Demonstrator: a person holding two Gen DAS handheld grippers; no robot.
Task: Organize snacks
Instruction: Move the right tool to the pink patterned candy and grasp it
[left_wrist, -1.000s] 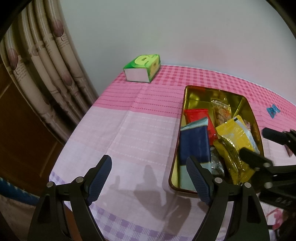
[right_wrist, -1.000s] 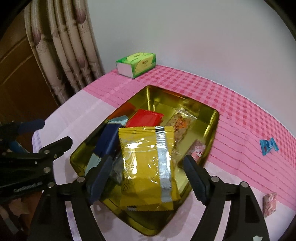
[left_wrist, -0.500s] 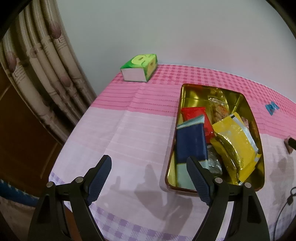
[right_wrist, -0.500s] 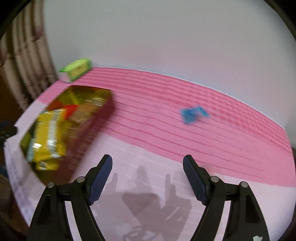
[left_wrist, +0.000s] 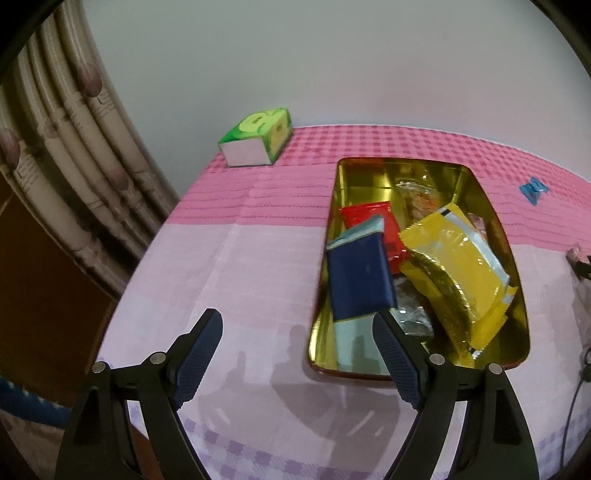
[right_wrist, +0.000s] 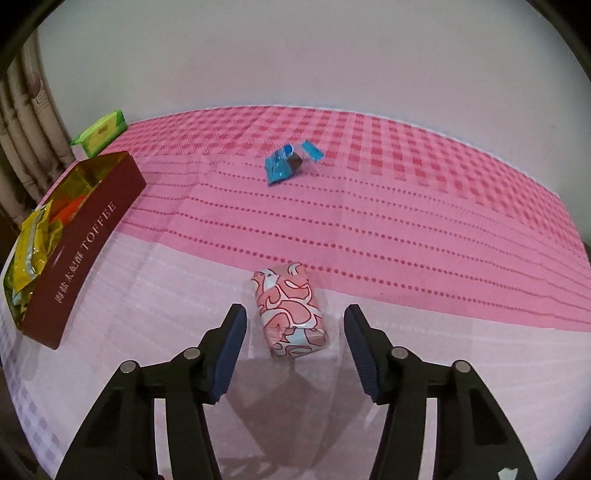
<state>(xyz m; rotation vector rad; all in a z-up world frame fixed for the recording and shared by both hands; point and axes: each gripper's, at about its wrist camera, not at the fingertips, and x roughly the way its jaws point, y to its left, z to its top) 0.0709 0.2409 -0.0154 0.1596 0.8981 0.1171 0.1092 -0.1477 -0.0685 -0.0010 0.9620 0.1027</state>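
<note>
two grippers over pink cloth, snack tin partly filled.
right gripper (right_wrist: 293, 334) jaws closing around the pink-patterned snack (right_wrist: 290, 310), which lies on the tablecloth (right_wrist: 406, 229) between the pads; pads not yet pressing it. blue candy (right_wrist: 286, 166) sits farther back, well apart. left gripper (left_wrist: 295, 354) spread wide, nothing between its fingers, near the front left corner of the gold tin (left_wrist: 369, 173), which holds the yellow packet (left_wrist: 461, 266), navy packet (left_wrist: 358, 280) and red packet (left_wrist: 373, 218). green tissue box (left_wrist: 258, 136) at far edge.

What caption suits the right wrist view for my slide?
Right gripper jaws closing around pink-wrapped snack beside the toffee tin.
</note>
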